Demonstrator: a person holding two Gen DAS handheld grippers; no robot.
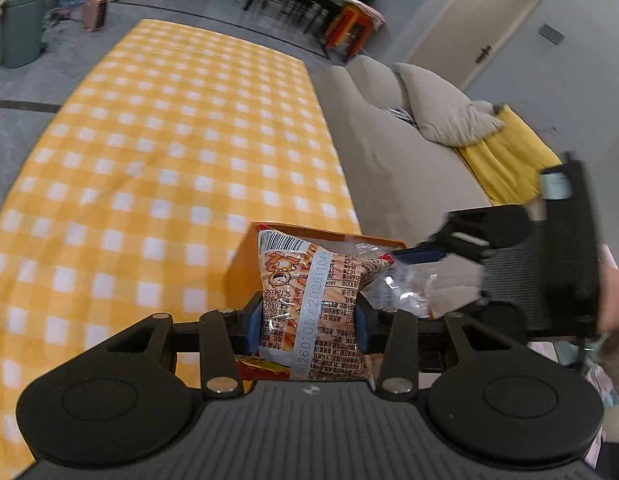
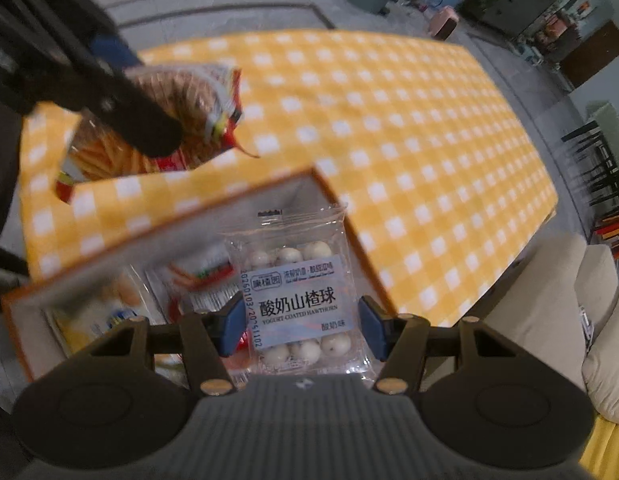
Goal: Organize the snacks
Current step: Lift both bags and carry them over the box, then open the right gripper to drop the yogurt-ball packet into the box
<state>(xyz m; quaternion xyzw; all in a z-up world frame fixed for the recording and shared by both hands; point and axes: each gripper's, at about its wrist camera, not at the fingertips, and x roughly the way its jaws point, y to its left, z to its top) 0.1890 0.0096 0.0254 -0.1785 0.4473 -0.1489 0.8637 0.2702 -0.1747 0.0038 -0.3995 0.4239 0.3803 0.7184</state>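
Observation:
My left gripper [image 1: 309, 322] is shut on a bag of stick snacks [image 1: 309, 300], held above the near edge of the orange box [image 1: 245, 260]; the bag also shows in the right wrist view [image 2: 189, 120]. My right gripper [image 2: 301, 326] holds a clear packet of yogurt-coated hawthorn balls [image 2: 299, 292] between its blue pads, over the open orange box [image 2: 157, 216]. The box holds several other snack packets [image 2: 197, 280]. The right gripper shows in the left wrist view [image 1: 421, 256] over the box's right side.
The box sits on a table with a yellow checked cloth [image 1: 169, 140]. A beige sofa [image 1: 389, 140] with cushions and a yellow blanket [image 1: 505, 160] runs along the table's right side. A grey bin [image 1: 21, 24] and dining chairs stand far off.

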